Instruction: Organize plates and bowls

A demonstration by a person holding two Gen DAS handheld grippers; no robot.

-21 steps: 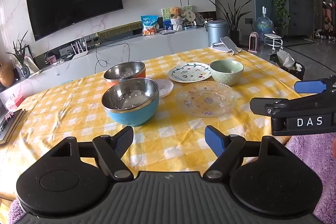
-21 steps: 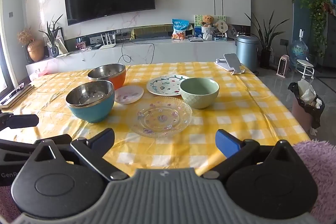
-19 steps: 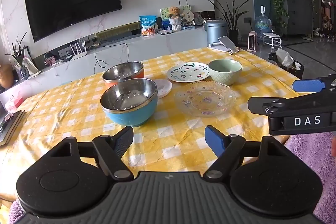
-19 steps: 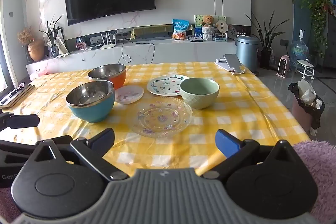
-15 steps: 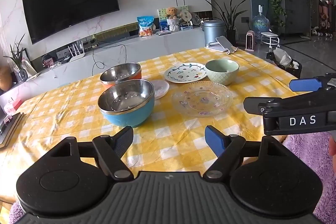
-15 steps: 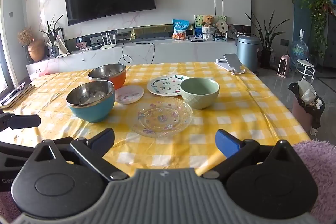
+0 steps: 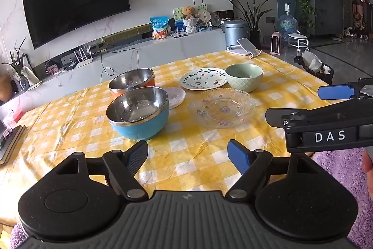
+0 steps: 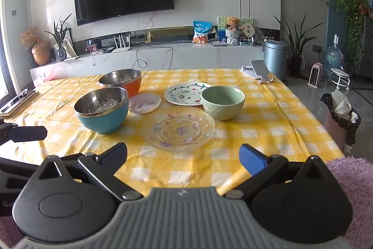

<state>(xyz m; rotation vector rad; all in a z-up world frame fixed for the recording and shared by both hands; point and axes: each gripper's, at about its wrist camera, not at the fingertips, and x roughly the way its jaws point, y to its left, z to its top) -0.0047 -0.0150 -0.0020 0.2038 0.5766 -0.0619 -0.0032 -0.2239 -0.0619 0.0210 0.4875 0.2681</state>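
On the yellow checked tablecloth (image 7: 70, 123) stand a blue steel-lined bowl (image 7: 138, 116), an orange steel-lined bowl (image 7: 131, 82) behind it, a small pink plate (image 7: 174, 93), a white painted plate (image 7: 202, 79), a green bowl (image 7: 244, 76) and a clear glass plate (image 7: 221, 107). The same dishes show in the right wrist view: blue bowl (image 8: 102, 110), orange bowl (image 8: 121, 82), pink plate (image 8: 144, 103), white plate (image 8: 186, 93), green bowl (image 8: 222, 105), glass plate (image 8: 178, 128). My left gripper (image 7: 187, 154) is open and empty near the table's front edge. My right gripper (image 8: 183, 156) is open and empty, in front of the glass plate.
A phone on a stand (image 8: 257, 70) sits at the table's far right corner. A book or tray (image 8: 16, 102) lies at the left edge. A bin with a bag (image 8: 341, 118) stands on the floor to the right. A purple fluffy seat (image 8: 349, 179) is near me.
The left gripper has drifted slightly, so the dishes sit a little lower and further left in its view. The right gripper has barely moved. Both stay open.
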